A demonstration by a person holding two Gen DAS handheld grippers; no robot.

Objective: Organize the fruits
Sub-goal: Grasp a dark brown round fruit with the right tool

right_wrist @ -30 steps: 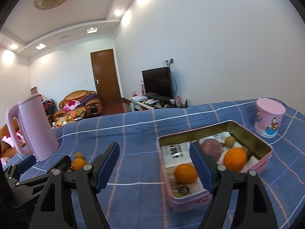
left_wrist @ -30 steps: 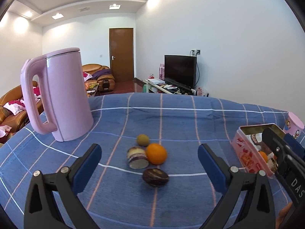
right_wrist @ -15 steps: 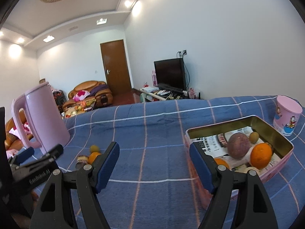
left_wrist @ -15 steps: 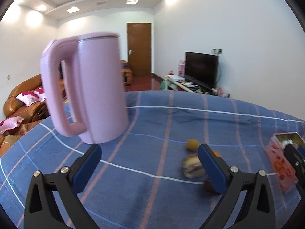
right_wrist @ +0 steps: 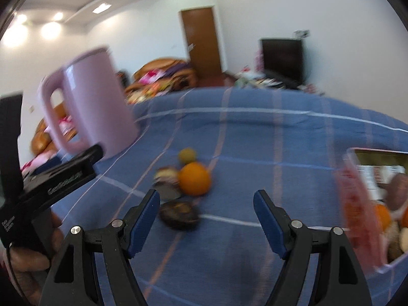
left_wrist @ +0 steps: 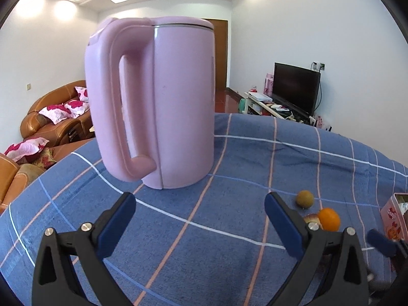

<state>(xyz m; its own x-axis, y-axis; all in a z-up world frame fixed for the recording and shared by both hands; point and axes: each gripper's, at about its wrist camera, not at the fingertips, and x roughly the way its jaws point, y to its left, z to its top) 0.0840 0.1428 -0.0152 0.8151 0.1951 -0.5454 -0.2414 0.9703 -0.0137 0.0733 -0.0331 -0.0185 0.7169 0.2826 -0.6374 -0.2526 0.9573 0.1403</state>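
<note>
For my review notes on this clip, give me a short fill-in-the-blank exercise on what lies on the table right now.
1. The tall jug standing on the checked cloth is ____ in colour.
2. Between the right tongs there is ____.
3. The loose orange lies on the cloth, outside the pink ____.
4. The small round fruit behind the orange is ____.

Missing words: pink; nothing; tin; green

I saw a blue checked cloth (left_wrist: 255, 158) covering the surface. On it stood a pink kettle (left_wrist: 163, 102), with a greenish fruit (right_wrist: 187, 155), an orange (right_wrist: 194, 178), a dark, perhaps purple, fruit (right_wrist: 179, 214) and a pink tin (right_wrist: 357, 204).
</note>
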